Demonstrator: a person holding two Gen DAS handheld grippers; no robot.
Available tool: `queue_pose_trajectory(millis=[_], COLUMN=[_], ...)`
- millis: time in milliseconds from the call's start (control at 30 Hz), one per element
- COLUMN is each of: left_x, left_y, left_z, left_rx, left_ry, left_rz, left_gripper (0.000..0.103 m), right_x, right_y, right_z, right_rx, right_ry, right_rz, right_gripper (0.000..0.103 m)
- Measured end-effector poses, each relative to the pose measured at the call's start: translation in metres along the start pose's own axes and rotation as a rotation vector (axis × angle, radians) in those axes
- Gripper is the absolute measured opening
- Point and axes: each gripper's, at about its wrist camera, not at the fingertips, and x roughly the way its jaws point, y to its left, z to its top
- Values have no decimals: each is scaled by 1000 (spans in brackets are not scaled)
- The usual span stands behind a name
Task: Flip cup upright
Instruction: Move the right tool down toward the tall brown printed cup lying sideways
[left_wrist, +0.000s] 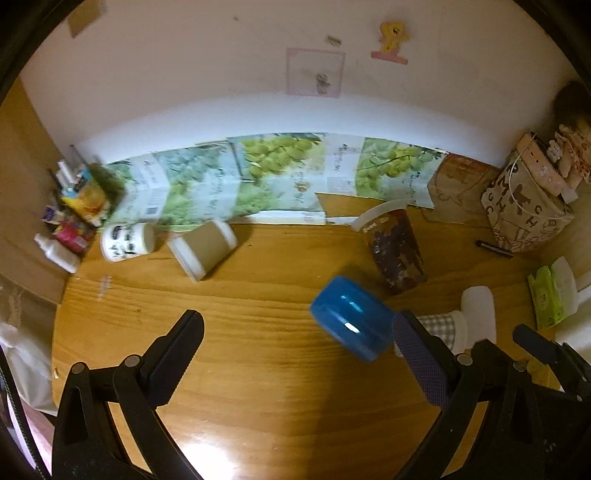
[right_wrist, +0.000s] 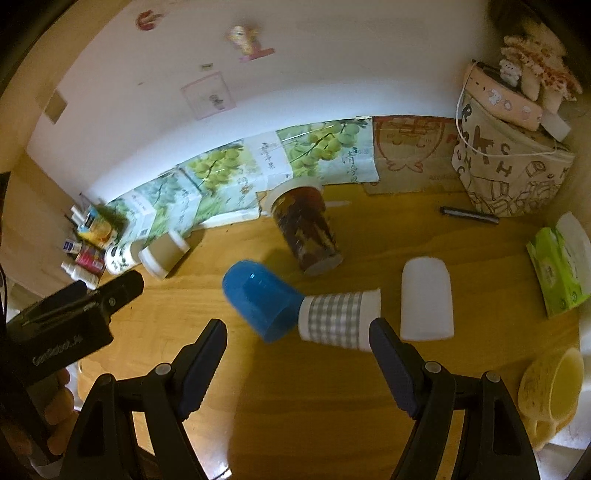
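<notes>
Left gripper (left_wrist: 299, 336): jaws wide, holding nothing. Right gripper (right_wrist: 297, 345): likewise wide, bare. Blue plastic cup (right_wrist: 260, 299): glossy, tapered, lying on its side mid-desk, touching a gingham paper cup (right_wrist: 338, 319). Wooden desk (right_wrist: 314, 406): grained, varnished.

Each tool is matte black plastic. The left tool (left_wrist: 303, 336) has two triangular arms with cut-out openings, joined by round silver pivot pins, ending in flat fingers (left_wrist: 419, 352) faced with dark blue textured pads. The right tool (right_wrist: 297, 345) matches it, with ridged blue pads. To its left, a bare hand (right_wrist: 55, 402) grips a black body with pale, blurred lettering.
</notes>
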Motion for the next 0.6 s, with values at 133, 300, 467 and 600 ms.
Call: queue_pose_trajectory(millis=[133,300,467,600], left_x=[19,42,63,77], left_y=[-8,-11,-13,-17], left_z=[13,27,41,49], left_rx=[-10,-64,-159,-214], left_ry=[36,95,140,164], left_rz=[-5,-55,-109,-141], left_gripper=[102,102,102,102], right_x=[19,41,57,67], right_y=[-15,-30,-42,-51], right_z=[17,33,44,50], right_rx=[5,-9,-37,-57], right_ry=[3,20,31,42], right_rz=[-5,-14,-34,-41], right_gripper=[80,80,80,80])
